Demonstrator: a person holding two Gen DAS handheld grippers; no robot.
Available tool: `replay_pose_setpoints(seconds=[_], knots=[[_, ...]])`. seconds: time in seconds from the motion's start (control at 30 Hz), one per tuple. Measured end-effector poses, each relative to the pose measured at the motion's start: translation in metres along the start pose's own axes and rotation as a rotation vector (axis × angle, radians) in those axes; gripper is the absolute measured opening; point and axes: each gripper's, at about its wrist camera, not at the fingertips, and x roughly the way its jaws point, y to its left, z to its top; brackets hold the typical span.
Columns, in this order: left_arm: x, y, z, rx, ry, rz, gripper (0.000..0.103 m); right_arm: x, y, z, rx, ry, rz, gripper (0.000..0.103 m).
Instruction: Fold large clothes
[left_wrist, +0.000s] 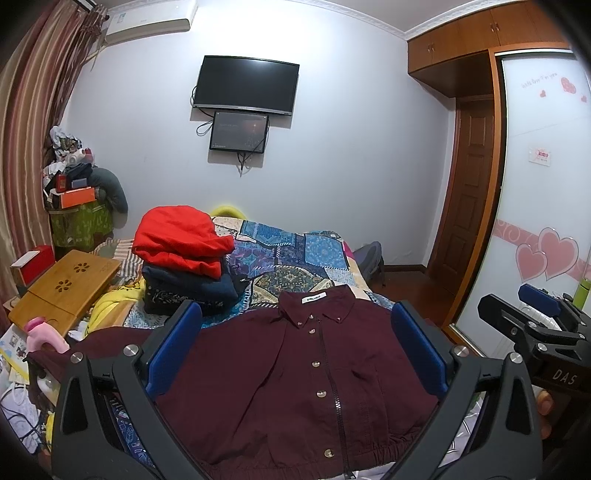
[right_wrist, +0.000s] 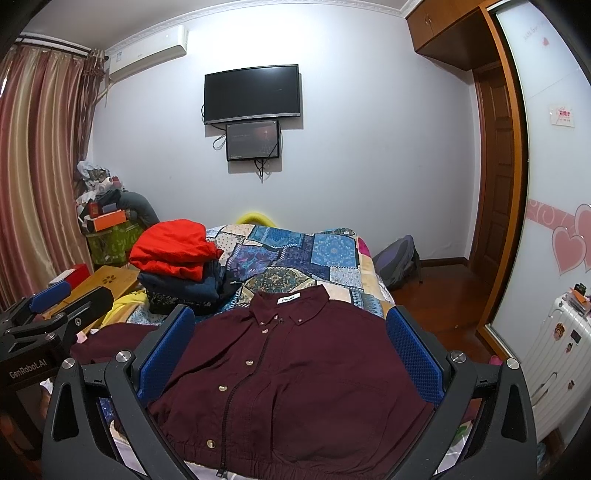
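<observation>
Left wrist view looks down over a maroon jacket (left_wrist: 295, 373) spread front-up on the patchwork quilt (left_wrist: 295, 251) of the bed, collar toward the far wall, its buttons and black zipper running down the middle. The left gripper (left_wrist: 295, 354) hangs above it with its blue pads (left_wrist: 173, 347) spread wide, released and holding nothing. The right gripper (right_wrist: 291, 354) sits alongside, its jaws likewise wide apart over the same garment, empty. One sleeve (left_wrist: 110, 343) trails off to the left side. Farther up the bed, on the left, a folded red garment (left_wrist: 181, 238) tops a stack of dark folded clothes (left_wrist: 188, 291). A wooden lap desk (left_wrist: 66, 288) lies just beside that pile.
</observation>
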Motion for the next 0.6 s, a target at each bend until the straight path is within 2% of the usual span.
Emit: replay_pose_setpoints(seconds=[0.6], knots=[[0.013, 0.011, -0.003, -0.028, 0.025, 0.018, 0.103, 0.011, -0.005, 0.001, 0.005, 0.044, 0.000, 0.103]])
